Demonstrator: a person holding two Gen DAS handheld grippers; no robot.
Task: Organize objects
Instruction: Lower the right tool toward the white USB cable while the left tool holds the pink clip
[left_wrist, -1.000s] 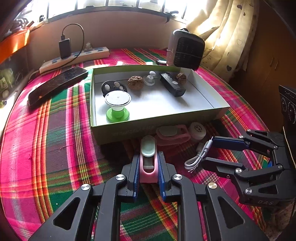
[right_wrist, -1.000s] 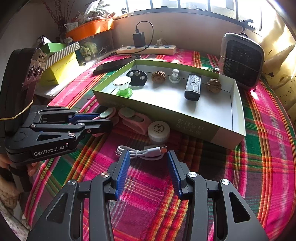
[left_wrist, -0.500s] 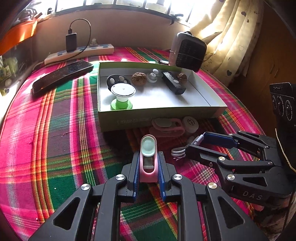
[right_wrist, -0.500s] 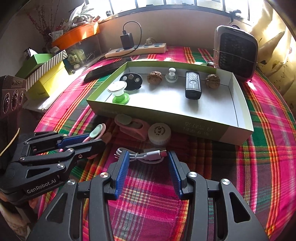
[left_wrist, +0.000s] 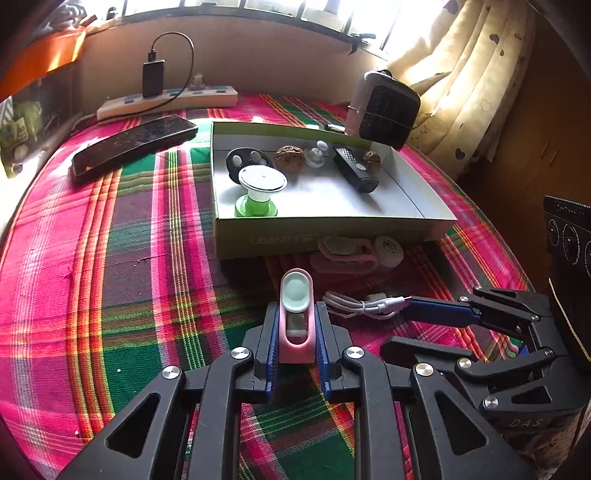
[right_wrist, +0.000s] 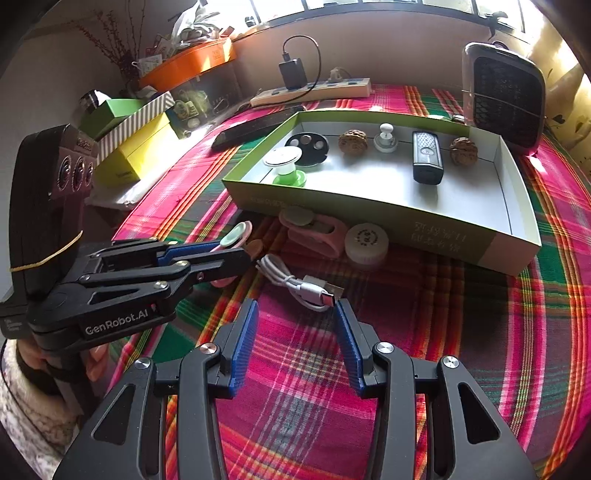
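My left gripper (left_wrist: 295, 325) is shut on a pink clip with a pale green pad (left_wrist: 295, 306), held above the plaid cloth; it also shows in the right wrist view (right_wrist: 236, 236). My right gripper (right_wrist: 295, 321) is open, its fingers either side of a coiled white USB cable (right_wrist: 299, 282), which also shows in the left wrist view (left_wrist: 364, 302). A second pink clip (right_wrist: 314, 230) and a round white case (right_wrist: 366, 240) lie against the front wall of the green and white box (right_wrist: 424, 236). The box holds a green-based stand (right_wrist: 286, 166), two walnuts, a black device and small parts.
A black phone (left_wrist: 133, 142) and a power strip (left_wrist: 166, 101) with a charger lie behind the box to the left. A small heater (right_wrist: 502, 96) stands at the box's far right corner. Yellow and green boxes (right_wrist: 129, 147) sit left of the table.
Both grippers have drawn back and up from the box. The left one carries the pink clip with it. The cable now lies between the right gripper's open fingers.
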